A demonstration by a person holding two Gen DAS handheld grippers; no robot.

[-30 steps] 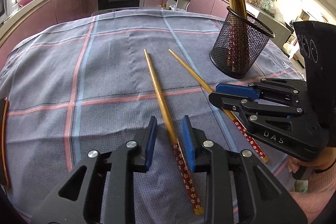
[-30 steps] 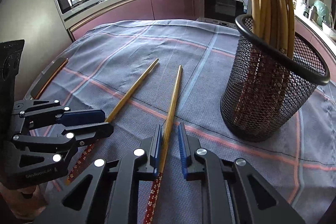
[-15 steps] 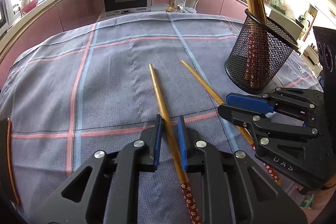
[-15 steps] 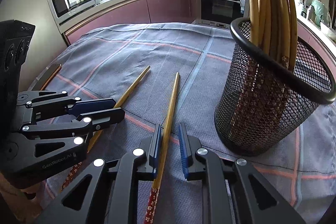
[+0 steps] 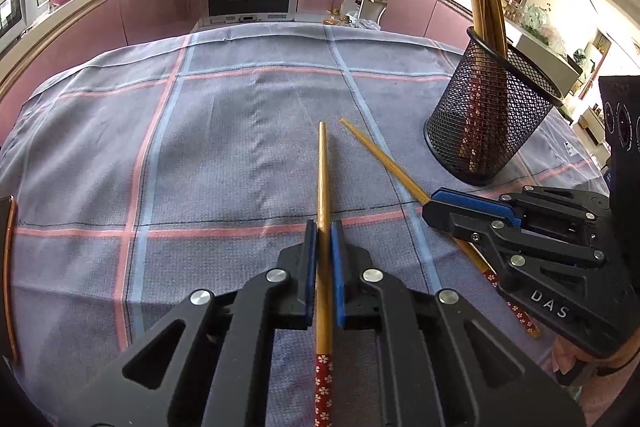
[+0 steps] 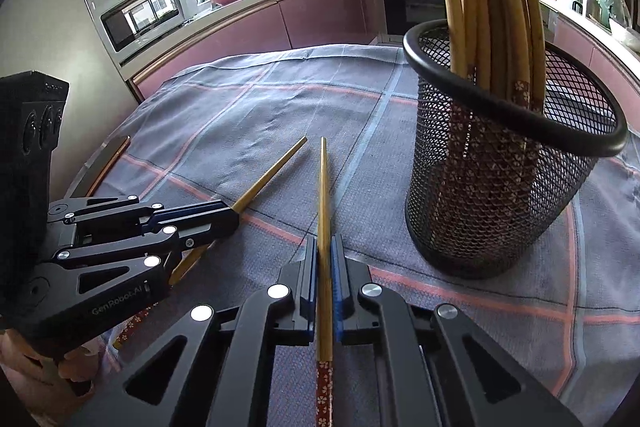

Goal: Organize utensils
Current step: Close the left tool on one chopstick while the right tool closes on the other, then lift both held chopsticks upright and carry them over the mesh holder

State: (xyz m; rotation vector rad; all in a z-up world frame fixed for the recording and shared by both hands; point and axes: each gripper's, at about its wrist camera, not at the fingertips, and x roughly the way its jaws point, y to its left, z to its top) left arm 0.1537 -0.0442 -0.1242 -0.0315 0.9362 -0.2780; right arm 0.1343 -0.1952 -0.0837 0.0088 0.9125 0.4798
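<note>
Both tongs, left (image 5: 323, 239) and right (image 6: 325, 251), have just clenched on one chopstick each (image 5: 322, 179) (image 6: 323, 187); mesh holder (image 6: 500, 179) ahead-right awaits.

The left hand-held gripper (image 5: 323, 247) has just closed its blue pads on a chopstick (image 5: 322, 183); to its right, the right hand-held gripper (image 5: 434, 211) clamps a second chopstick (image 5: 380, 159); a black mesh cup (image 5: 486, 123) of chopsticks stands beyond on the plaid-clothed surface (image 5: 224, 131).
</note>
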